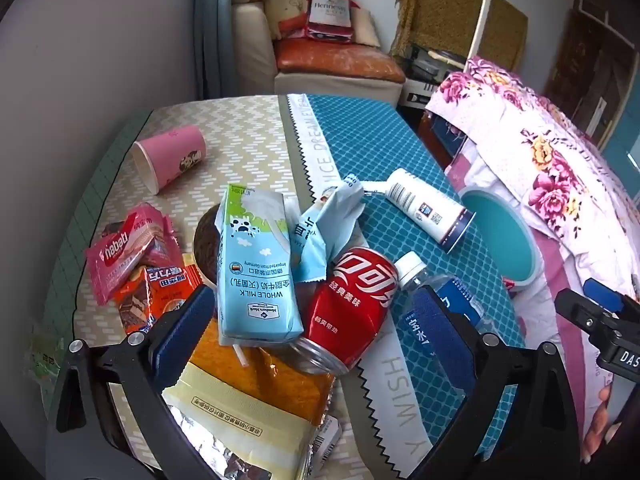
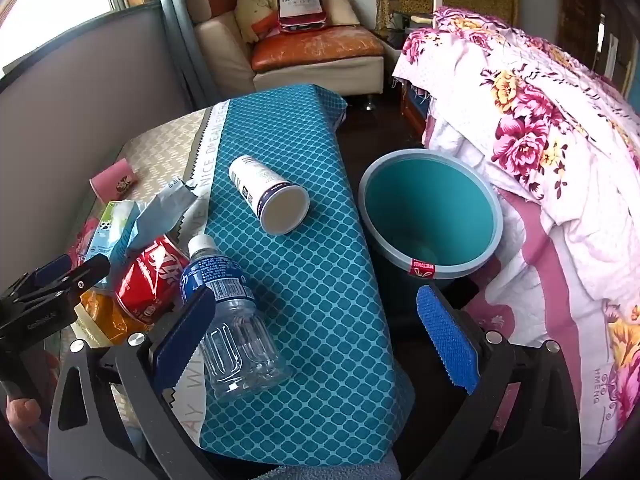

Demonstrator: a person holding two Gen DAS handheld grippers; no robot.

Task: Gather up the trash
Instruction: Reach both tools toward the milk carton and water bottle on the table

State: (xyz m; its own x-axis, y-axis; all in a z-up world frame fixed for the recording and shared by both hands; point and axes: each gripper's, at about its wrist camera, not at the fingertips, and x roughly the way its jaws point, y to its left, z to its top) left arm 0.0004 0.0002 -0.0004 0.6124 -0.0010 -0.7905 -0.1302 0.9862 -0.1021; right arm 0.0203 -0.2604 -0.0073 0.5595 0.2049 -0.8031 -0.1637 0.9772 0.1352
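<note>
Both grippers spread wide, nothing gripped. Water bottle (image 2: 230, 320) at 9 o'clock of right gripper (image 2: 316, 340), probably best squeezed mid-body; bin (image 2: 430, 216) at 1 o'clock.

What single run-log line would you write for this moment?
left gripper: open, over milk carton and cola can | right gripper: open, empty | bin: beside table, nothing visible inside

Ahead of you a cream sofa (image 2: 316, 68) with an orange cushion (image 2: 316, 46) stands against the white wall. A floral quilt (image 2: 540, 128) covers the bed on your right; daylight enters the window (image 2: 52, 4) at left.
</note>
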